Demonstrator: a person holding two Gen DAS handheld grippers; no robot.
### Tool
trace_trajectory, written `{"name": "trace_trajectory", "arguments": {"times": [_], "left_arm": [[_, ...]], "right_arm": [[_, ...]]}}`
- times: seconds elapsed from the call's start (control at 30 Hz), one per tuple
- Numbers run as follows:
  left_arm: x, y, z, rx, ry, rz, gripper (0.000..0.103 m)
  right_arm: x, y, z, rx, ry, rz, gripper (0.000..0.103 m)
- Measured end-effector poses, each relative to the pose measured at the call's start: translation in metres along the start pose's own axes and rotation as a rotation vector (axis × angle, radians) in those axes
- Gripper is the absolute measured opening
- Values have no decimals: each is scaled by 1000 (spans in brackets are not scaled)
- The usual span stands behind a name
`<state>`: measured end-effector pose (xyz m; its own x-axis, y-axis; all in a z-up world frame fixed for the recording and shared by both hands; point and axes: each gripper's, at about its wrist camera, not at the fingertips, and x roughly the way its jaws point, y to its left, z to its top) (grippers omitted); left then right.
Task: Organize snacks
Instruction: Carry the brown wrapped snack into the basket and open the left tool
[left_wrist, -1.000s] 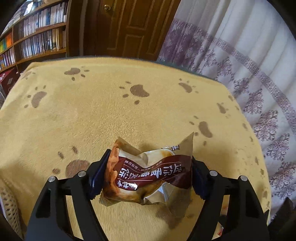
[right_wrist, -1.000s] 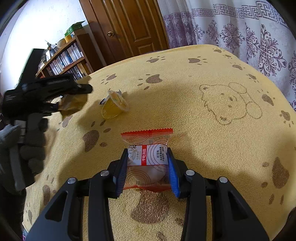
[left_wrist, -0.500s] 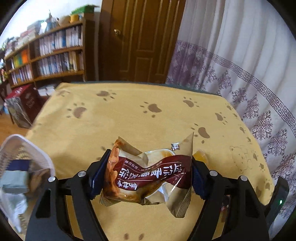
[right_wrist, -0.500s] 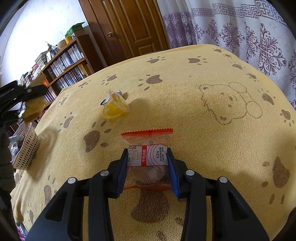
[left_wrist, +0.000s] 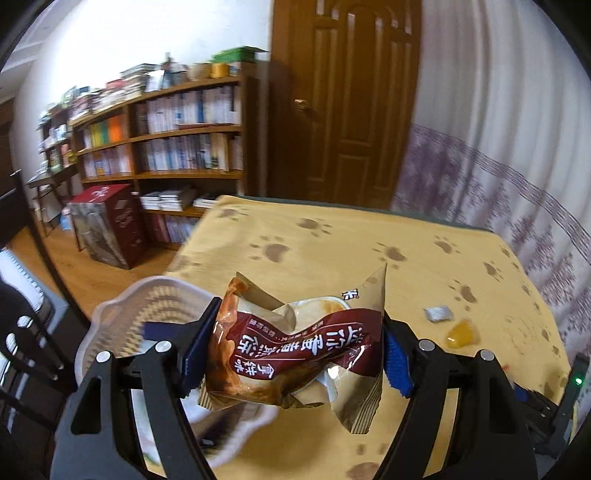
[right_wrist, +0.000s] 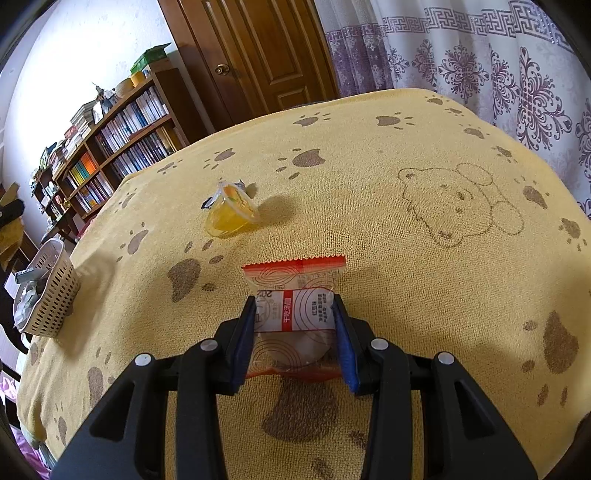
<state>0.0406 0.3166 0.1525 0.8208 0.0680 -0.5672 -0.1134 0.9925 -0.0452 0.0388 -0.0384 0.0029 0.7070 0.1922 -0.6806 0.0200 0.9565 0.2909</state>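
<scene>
Left gripper (left_wrist: 295, 354) clamped tight on a crinkly brown snack bag (left_wrist: 295, 347), held up in the air above a white basket (left_wrist: 122, 314) at the worktop (left_wrist: 332, 258) edge. Right gripper (right_wrist: 295, 332) squeezed shut on a clear packet with red trim (right_wrist: 295, 310), low on the yellow paw-print cloth (right_wrist: 406, 221). Orange jelly cup (right_wrist: 232, 214) tipped on its side further back, well apart from the packet. Small silver wrapper (left_wrist: 437, 314) just beside that cup. Bookshelf (left_wrist: 166, 140) and brown door (left_wrist: 343, 103) behind.

Open yellow bench (right_wrist: 369, 221) far and right; only the jelly cup (right_wrist: 231, 216) far-left and basket (right_wrist: 51, 299) at the left edge obstruct.
</scene>
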Motion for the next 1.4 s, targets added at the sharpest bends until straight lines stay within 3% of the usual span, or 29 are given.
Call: {"name": "trace_trajectory", "arguments": {"times": [0.23, 0.53, 0.7, 0.9, 1.23, 1.4], "left_arm": [[7, 63, 7, -67, 0, 107, 78], [37, 100, 2, -89, 43, 173, 80], [54, 110, -5, -120, 72, 182, 91], [49, 127, -11, -194, 62, 163, 96], [24, 145, -23, -305, 11, 163, 96], [6, 136, -35, -315, -16, 172, 96]], "right_arm": [[0, 0, 0, -1, 0, -1, 40], [0, 0, 0, 0, 0, -1, 40], [0, 0, 0, -1, 0, 0, 40], [0, 0, 0, -1, 0, 0, 40], [0, 0, 0, -1, 1, 0, 40], [0, 0, 0, 0, 0, 0, 40]]}}
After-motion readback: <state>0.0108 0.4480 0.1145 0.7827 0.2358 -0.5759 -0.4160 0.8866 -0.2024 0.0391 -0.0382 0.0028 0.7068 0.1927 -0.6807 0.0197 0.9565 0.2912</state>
